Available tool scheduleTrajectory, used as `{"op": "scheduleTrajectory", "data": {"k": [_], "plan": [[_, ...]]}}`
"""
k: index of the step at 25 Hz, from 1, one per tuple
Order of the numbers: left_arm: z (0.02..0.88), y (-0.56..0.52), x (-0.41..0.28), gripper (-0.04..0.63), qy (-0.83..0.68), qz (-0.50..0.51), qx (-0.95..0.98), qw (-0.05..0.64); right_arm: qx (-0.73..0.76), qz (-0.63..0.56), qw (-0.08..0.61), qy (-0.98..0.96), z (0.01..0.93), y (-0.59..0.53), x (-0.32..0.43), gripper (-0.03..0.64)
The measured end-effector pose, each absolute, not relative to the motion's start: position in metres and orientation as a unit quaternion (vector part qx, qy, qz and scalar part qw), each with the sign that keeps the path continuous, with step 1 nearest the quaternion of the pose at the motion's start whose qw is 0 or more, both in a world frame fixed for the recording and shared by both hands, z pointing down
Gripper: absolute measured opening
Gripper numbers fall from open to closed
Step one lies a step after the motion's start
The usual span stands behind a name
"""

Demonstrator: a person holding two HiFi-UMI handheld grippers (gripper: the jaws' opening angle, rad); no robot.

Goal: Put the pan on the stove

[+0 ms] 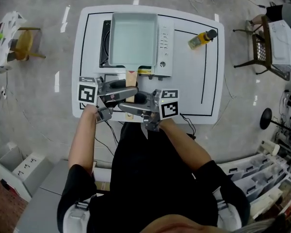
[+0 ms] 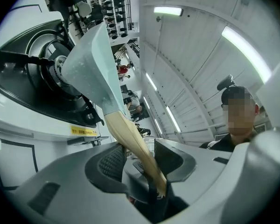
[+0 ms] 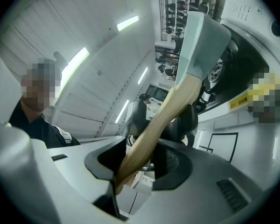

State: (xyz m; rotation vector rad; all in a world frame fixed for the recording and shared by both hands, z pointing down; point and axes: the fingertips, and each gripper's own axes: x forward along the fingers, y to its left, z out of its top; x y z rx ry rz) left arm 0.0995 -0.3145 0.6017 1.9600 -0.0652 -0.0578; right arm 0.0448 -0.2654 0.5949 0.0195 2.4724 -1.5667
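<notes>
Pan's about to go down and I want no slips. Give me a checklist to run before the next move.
1. Left gripper clamped on the wooden handle: ok.
2. Right gripper clamped on the same handle: ok.
3. Square pan lined up over the portable stove: ok.
4. Pan seated on the burner: cannot tell.
5. Yellow bottle clear of the pan: ok, it is apart from it, to the stove's right.

Both forearms reach up toward frame centre. The left gripper and right gripper meet there, each with jaws clamped on the pan handle.
</notes>
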Motion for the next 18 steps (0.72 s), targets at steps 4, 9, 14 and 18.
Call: {"op": "scheduleTrajectory", "data": {"k": [4, 9, 14, 18], "plan": [[0.612, -0.317, 0.098, 0.196, -0.032, -0.033, 0.829, 0.558, 0.010, -0.536, 0.111, 0.837, 0.605, -0.268, 0.044, 0.176], [0.619, -0.315, 0.097, 0.196, -0.023, -0.030, 0.829, 0.559, 0.012, -0.540, 0.109, 0.835, 0.611, -0.265, 0.042, 0.176], [0.625, -0.315, 0.097, 0.198, -0.020, -0.037, 0.826, 0.562, 0.007, -0.546, 0.116, 0.830, 0.616, -0.267, 0.042, 0.176], [0.629, -0.313, 0.095, 0.199, -0.018, -0.039, 0.826, 0.562, 0.006, -0.551, 0.125, 0.825, 0.618, -0.266, 0.041, 0.175]]}}
